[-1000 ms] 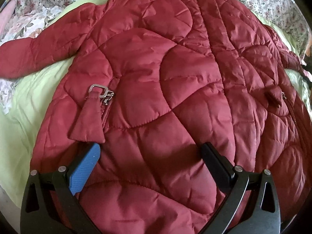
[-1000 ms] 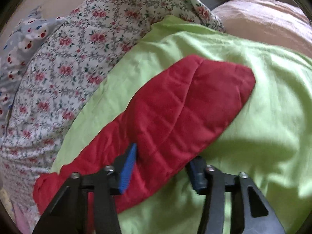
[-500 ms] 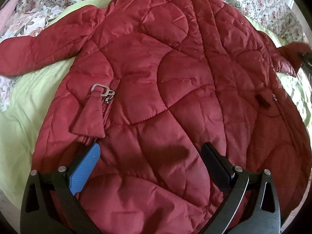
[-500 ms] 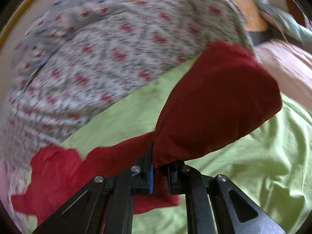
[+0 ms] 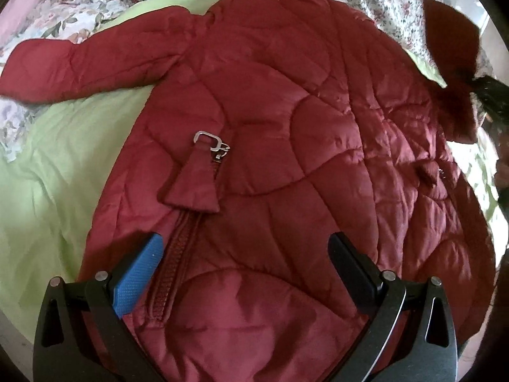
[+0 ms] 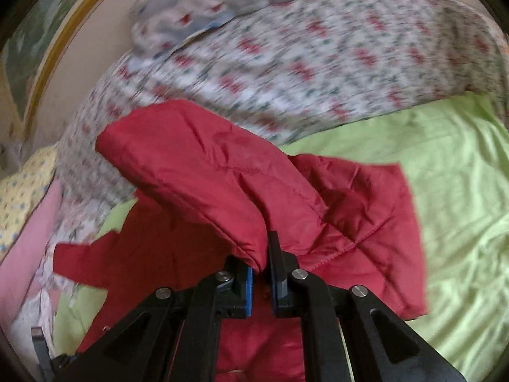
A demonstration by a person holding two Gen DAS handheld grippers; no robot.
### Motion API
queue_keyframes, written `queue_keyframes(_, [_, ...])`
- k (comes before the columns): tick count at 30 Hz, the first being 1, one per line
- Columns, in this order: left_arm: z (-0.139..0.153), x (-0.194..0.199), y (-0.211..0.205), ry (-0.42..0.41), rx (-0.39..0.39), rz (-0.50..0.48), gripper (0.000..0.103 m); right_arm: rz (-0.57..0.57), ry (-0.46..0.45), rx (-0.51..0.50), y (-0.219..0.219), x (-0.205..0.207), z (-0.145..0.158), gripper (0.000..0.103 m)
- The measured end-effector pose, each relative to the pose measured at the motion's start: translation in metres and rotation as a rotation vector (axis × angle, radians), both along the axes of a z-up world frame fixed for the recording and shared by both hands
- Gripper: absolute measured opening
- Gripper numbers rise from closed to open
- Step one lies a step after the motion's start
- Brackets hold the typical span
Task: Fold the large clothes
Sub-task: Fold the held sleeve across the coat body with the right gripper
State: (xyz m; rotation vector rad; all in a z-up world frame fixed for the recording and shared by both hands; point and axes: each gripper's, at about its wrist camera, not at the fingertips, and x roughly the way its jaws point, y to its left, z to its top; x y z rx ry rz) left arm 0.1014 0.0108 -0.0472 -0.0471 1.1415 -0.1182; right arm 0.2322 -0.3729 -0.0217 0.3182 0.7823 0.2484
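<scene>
A dark red quilted jacket (image 5: 286,133) lies spread front-up on a light green sheet (image 5: 47,175). Its left sleeve (image 5: 79,60) lies stretched out to the left. A pocket flap with a metal buckle (image 5: 206,138) sits near the middle. My left gripper (image 5: 245,254) is open and empty above the jacket's hem. My right gripper (image 6: 261,261) is shut on the right sleeve (image 6: 203,172) and holds it lifted over the jacket. In the left wrist view the lifted sleeve (image 5: 451,35) shows at the upper right.
A floral quilt (image 6: 318,57) is piled along the back of the bed. Pink and patterned bedding (image 6: 22,232) lies at the left. A wall with a framed picture (image 6: 41,41) stands behind the bed.
My right gripper closed on the right sleeve, lifted it off the sheet and swung it in over the jacket. The left gripper drew back a little and stays open.
</scene>
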Motion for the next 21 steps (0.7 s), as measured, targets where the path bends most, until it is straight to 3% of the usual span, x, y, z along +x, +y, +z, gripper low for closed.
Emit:
queue_keyframes(9, [0.003,0.007,0.015,0.008,-0.132,-0.007,0.103,0.163,0.078,-0.032,0.102,0.003,-0.027,0.008])
queue_keyframes(17, [0.015,0.042,0.048,0.037,-0.388,0.033,0.103,0.31,0.043,-0.129,0.178,0.001,-0.052,0.008])
queue_keyframes(21, [0.026,0.07,0.063,0.024,-0.464,0.056,0.103,0.349,0.056,-0.13,0.202,0.0,-0.066,0.009])
